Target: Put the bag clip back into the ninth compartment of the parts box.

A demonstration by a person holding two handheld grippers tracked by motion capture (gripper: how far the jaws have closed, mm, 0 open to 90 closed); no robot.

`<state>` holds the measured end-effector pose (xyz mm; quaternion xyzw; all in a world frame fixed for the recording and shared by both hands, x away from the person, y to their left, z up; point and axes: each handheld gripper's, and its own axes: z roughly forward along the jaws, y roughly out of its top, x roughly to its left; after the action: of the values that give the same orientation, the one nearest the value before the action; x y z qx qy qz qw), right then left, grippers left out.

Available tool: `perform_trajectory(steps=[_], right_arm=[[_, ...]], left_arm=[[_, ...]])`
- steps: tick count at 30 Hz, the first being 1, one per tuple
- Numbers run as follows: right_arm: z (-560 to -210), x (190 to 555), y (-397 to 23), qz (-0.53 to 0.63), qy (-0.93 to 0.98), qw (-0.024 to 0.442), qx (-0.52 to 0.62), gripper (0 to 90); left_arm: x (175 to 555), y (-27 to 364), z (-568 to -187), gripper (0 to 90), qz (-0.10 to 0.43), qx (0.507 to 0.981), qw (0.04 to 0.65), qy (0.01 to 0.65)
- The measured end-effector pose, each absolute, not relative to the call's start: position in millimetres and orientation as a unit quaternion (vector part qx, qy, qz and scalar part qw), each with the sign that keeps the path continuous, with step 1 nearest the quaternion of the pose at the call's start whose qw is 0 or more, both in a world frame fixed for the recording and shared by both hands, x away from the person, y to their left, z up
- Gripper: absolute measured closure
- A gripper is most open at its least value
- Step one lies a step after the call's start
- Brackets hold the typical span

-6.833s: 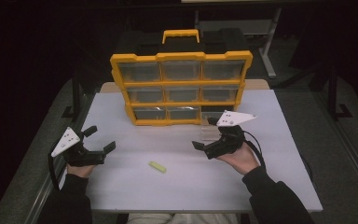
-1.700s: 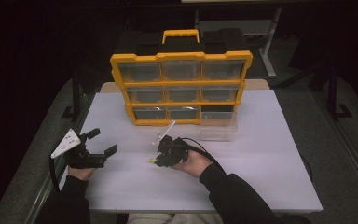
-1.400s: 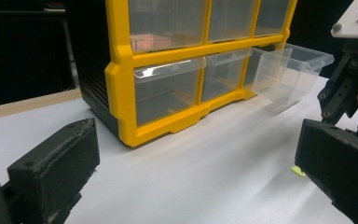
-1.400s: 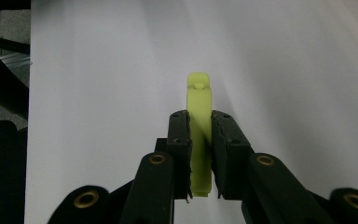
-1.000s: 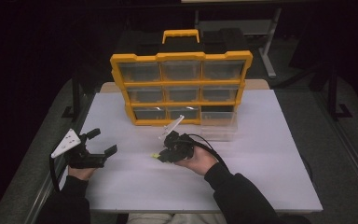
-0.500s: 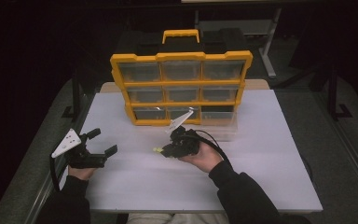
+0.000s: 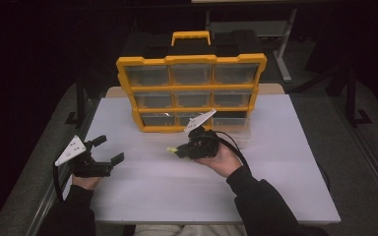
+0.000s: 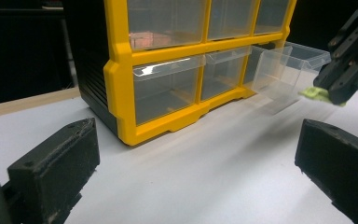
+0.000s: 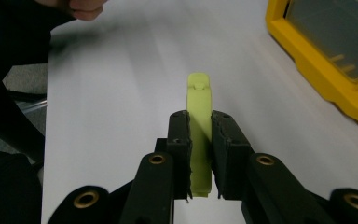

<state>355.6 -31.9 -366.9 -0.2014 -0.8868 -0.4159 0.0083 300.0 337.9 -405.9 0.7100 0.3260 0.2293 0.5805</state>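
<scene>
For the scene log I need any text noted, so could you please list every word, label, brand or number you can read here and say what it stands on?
No readable text in these pictures.
Yellow and black plastic drawer organiser: no label or brand can be made out on its frame or clear drawers.
Small lime-green plastic piece held in the right tongs: no print, just a moulded bump.
Left tongs: no markings to be seen.

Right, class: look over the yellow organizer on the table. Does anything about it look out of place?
Yes. The bottom-right clear drawer of the organizer is pulled forward, while the other drawers sit flush. Nothing looks spilled or damaged.
</scene>
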Motion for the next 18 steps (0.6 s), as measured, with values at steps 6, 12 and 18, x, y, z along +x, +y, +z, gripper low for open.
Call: perform_trajectory(steps=[6, 12, 18], right_arm=[[-360.5, 357.5, -41.1, -0.426, -0.880, 0.004, -0.208, 77.0], [-352.6, 359.2, -50.4, -0.441, -0.872, -0.005, -0.213, 77.0], [-344.6, 361.0, -61.3, -0.455, -0.863, -0.013, -0.220, 77.0]], left_arm=[[300.1, 337.9, -405.9, 0.0, 0.229, 0.710, 0.581, 0.326], [300.1, 337.9, -406.0, 0.0, 0.229, 0.710, 0.581, 0.326], [300.2, 338.0, -405.9, 0.0, 0.229, 0.710, 0.581, 0.327]])
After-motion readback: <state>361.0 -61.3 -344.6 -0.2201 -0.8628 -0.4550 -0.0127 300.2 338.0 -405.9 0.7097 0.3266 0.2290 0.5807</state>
